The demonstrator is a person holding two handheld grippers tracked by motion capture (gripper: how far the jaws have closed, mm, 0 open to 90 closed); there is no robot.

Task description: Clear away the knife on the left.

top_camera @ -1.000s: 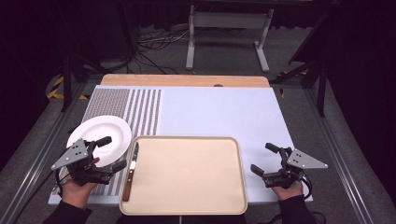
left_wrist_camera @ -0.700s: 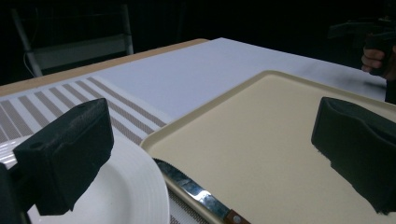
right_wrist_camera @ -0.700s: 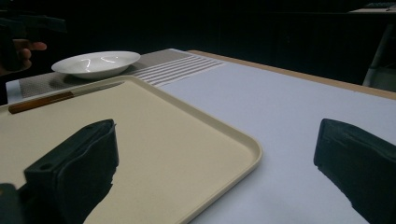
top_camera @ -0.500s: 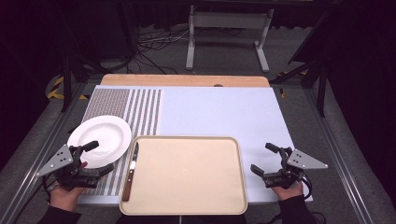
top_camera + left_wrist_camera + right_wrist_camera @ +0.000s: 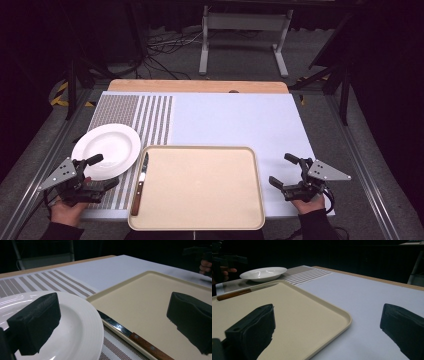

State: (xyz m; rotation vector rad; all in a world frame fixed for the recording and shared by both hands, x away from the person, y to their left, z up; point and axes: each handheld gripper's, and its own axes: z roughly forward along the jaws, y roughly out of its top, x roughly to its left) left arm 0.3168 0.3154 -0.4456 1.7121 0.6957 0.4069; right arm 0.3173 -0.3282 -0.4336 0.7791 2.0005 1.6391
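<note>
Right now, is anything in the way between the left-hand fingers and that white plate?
Nothing visible is. The left gripper is open at the near rim of the white plate, one of its fingers already over the rim. The knife lies off to the side, along the tray's edge.

The left gripper (image 5: 99, 172) is held low at the near left corner of the high view, in the person's left hand (image 5: 67, 210). Its two black jaws stand wide apart and hold nothing, and its grey three-cornered plate (image 5: 60, 173) faces up. The right gripper (image 5: 283, 170) is held low at the near right, in the right hand (image 5: 310, 204). Its jaws are also spread wide with nothing between them, and they point toward the left.
</note>
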